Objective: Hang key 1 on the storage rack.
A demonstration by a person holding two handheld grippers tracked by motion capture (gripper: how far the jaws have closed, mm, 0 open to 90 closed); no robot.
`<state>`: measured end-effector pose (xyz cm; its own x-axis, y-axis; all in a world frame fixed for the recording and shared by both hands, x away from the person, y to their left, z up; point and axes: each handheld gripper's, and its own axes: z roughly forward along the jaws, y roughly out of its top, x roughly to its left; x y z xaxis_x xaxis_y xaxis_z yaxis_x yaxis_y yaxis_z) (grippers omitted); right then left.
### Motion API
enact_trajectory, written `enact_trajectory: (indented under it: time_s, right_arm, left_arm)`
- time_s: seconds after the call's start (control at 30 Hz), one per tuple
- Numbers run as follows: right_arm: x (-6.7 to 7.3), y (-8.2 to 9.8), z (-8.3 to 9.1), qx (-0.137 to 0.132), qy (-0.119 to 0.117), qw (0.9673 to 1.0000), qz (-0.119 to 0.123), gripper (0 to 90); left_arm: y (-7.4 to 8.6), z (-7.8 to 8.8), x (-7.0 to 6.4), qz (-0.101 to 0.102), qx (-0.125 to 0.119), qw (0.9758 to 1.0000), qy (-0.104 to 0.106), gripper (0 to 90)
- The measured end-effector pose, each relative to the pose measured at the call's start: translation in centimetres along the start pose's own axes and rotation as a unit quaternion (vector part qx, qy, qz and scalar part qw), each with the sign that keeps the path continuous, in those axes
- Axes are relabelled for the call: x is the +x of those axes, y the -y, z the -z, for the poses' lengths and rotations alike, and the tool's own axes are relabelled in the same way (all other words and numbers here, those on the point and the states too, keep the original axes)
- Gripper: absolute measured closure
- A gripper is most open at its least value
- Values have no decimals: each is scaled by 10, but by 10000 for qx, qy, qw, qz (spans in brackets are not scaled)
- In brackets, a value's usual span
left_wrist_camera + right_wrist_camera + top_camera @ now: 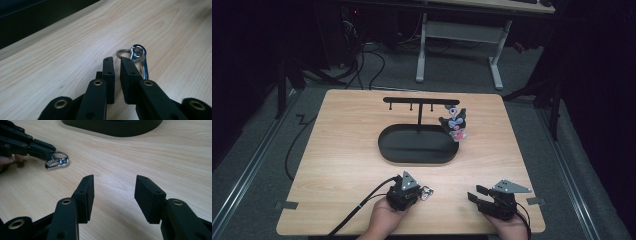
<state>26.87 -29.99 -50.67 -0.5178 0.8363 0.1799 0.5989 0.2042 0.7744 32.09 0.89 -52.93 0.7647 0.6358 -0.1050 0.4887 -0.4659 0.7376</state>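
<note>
the left gripper [115, 65] is nearest, at the near edge of the bench [342, 150], its jaws drawn close with only a thin gap between them. the key ring clip [137, 56], a silver carabiner with a split ring on it, lies flat on the wood at the tip of that gripper; in the left gripper view it sits just past and to the right of the right-hand jaw, touching or nearly touching its outer edge, not between the pads. in the right gripper view the key ring clip [57, 161] lies against the end of the left gripper [48, 153]; whether any part of it is pinched i cannot tell. in the high view the key ring clip [426, 191] lies just right of the left gripper [418, 191].

the right gripper [113, 188] hovers low over bare wood, jaws spread apart with nothing between them, apart from the clip.

farther back stands a black oval tray [412, 157] with a t-shaped hook stand [419, 102], and a small dark plush charm [454, 124] hangs at its right end.
</note>
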Motion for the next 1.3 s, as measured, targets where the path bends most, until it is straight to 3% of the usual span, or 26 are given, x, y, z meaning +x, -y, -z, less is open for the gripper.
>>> enact_trajectory:
  time_s: [0.3, 0.43, 0.53, 0.67, 0.77, 0.9, 1.07, 1.2, 1.3]
  right_arm:
    - [-5, 3, 0, 44, -34, 9999, -94, 507]
    - [-8, 5, 0, 81, -30, 9998, -150, 507]
    - [-8, 5, -1, 111, -36, 9998, -133, 506]
    - [-6, 5, -5, 217, -82, 9996, -139, 494]
    - [-6, 5, -8, 347, -114, 9992, -132, 468]
    - [-6, 3, -11, 384, -6, 9991, -189, 455]
    - [-2, 4, -9, 278, 359, 9989, -102, 457]
    - [-1, 5, -12, 335, 473, 9983, -85, 457]
    - [0, 5, -14, 347, 516, 9980, -57, 463]
  left_arm:
    - [-18, -27, -42, -333, 26, 9983, 468, 824]
    - [-18, -25, -45, -367, -42, 9982, 463, 802]
    - [-11, -14, -30, -246, -106, 9990, 346, 774]
    - [12, 21, 14, 44, -220, 9997, -96, 742]
    - [32, 53, 44, 199, -279, 9984, -460, 712]
    - [56, 89, 72, 252, -298, 9956, -856, 693]
    - [78, 110, 93, 444, -398, 9921, -1099, 685]
    - [86, 117, 99, 620, -562, 9915, -992, 652]
    - [90, 121, 103, 569, -610, 9909, -1055, 617]
